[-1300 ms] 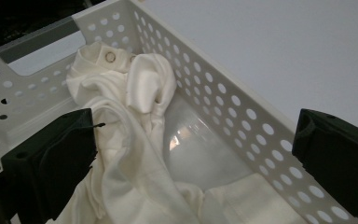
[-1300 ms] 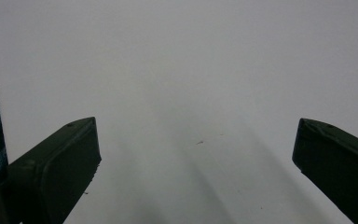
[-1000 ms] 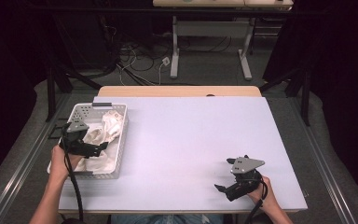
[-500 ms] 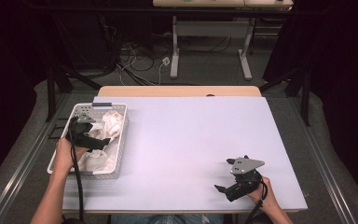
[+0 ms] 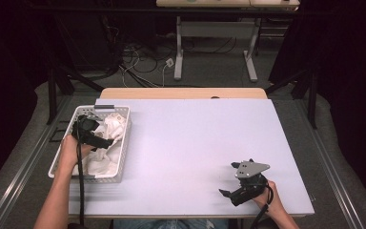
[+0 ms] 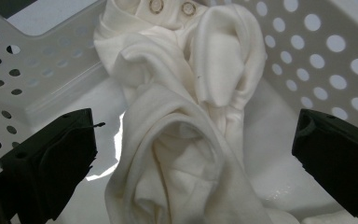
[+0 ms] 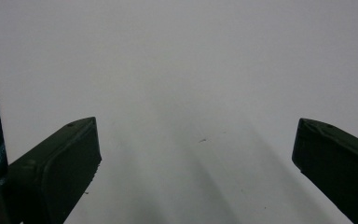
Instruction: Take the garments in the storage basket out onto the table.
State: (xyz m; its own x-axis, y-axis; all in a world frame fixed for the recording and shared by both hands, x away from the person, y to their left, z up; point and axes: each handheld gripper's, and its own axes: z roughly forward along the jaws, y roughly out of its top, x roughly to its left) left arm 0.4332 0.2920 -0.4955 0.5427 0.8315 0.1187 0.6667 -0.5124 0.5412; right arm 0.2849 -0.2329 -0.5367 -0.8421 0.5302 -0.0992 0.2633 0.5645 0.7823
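Our left gripper inside the white basket, jaws wide apart around the cream cloth, our right gripper far from the basket, jaws apart over bare table

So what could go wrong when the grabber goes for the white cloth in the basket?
The left gripper is open over a bunched white cloth, so it might pinch only one fold and the rest could drag out. The basket looks light and sits at the table's edge; a snagged cloth could lift or tip it, since the right gripper rests far away.
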